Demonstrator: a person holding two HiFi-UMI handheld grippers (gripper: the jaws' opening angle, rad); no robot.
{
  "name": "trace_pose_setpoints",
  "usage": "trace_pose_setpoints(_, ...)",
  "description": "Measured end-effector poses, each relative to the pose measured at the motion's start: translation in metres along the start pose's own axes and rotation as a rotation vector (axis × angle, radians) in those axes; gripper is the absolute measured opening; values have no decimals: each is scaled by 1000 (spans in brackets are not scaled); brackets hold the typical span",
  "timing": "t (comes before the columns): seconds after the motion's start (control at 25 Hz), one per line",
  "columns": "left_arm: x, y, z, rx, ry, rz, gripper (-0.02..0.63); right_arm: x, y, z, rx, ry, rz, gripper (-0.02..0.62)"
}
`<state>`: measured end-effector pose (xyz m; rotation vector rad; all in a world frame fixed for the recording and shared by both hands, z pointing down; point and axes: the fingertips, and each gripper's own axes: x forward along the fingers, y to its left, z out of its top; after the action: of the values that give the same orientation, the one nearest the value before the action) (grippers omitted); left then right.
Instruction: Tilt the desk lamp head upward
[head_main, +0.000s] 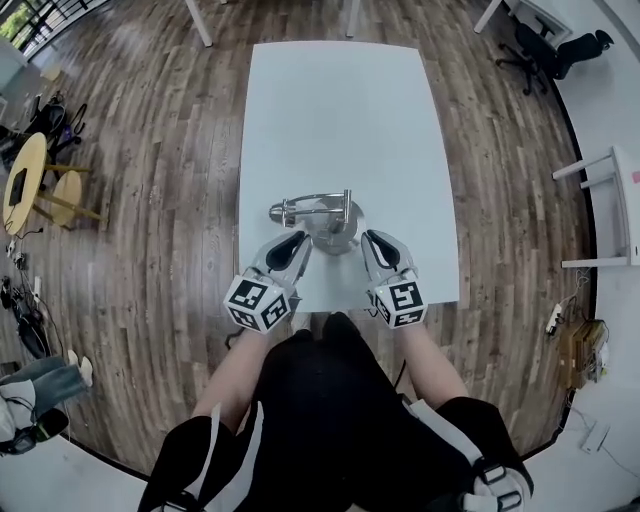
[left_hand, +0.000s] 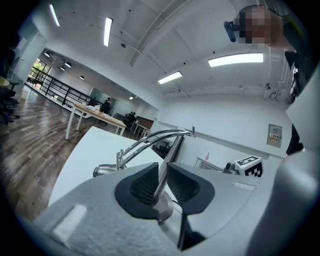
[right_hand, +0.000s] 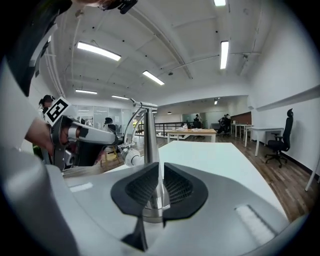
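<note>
Left gripper (head_main: 301, 240), right gripper (head_main: 368, 238) — jaws a crack apart — just beside desk lamp (head_main: 331, 226)

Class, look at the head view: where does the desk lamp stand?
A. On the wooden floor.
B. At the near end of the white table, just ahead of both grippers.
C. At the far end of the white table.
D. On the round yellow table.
B: the desk lamp stands near the white table's near edge, with the left gripper and right gripper either side of its base.
</note>
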<state>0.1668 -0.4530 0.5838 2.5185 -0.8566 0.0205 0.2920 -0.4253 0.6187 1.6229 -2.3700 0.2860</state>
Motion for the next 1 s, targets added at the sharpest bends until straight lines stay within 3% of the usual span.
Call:
trace_pose_setpoints(0.2, 5, 5, -6, 47, 25, 74, 69, 25, 5, -30, -51, 95, 109, 93)
trace_pose_setpoints(0.36, 4, 12, -10, 31, 22, 116, 69, 44, 10, -51, -105, 170, 181, 119)
trace_pose_setpoints(0.6, 3, 14, -18, 8, 26, 157, 69, 64, 19, -75, -190, 268, 315, 223)
trace_pose_setpoints(0.76, 0, 16, -19, -6, 12, 181, 69, 71, 23, -86, -209, 294, 368, 229)
trace_pose_setpoints(0.92, -1, 17, -14, -51, -17, 197, 71, 75, 26, -78, -225, 291, 404, 229)
trace_pose_setpoints(1.0, -1, 18, -14, -132, -40, 188, 111, 77, 25, -78, -227, 295, 415, 230)
